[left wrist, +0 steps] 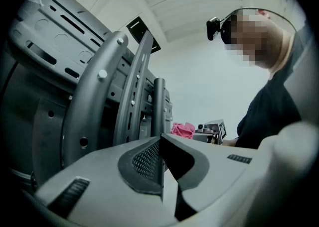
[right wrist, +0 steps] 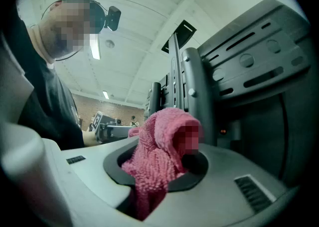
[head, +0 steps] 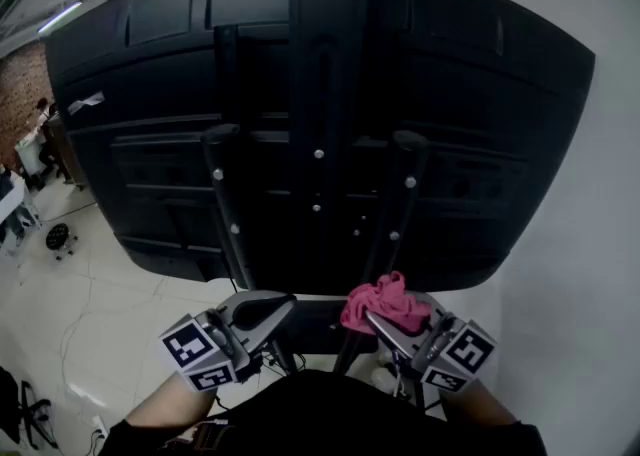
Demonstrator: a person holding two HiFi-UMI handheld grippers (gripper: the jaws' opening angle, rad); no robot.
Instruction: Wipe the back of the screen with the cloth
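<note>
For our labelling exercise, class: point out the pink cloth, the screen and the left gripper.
pink cloth (head: 385, 302), head view: middle of the bunched fabric.
screen (head: 480, 94), head view: bare upper right of its back panel.
left gripper (head: 272, 310), head view: between its closed jaw tips.

Open-plan lab or workshop hall, not a home.
Evidence: bare brick wall (head: 22, 94) at far left, long strip lights (head: 60, 16) on a white panelled ceiling (right wrist: 149, 2), and a glossy pale tiled floor (head: 110, 294) with loose cables (head: 72, 339) trailing over it. A person (head: 42, 112) stands in the background by what looks like a white tabletop (head: 22, 156). A big black screen (head: 480, 94) is seen rear-on, bolted to a floor stand (head: 325, 74) with twin mount rails, vents and screw heads exposed. Another figure (right wrist: 133, 120) shows against the brick in the right gripper view, too small to make out.
</note>
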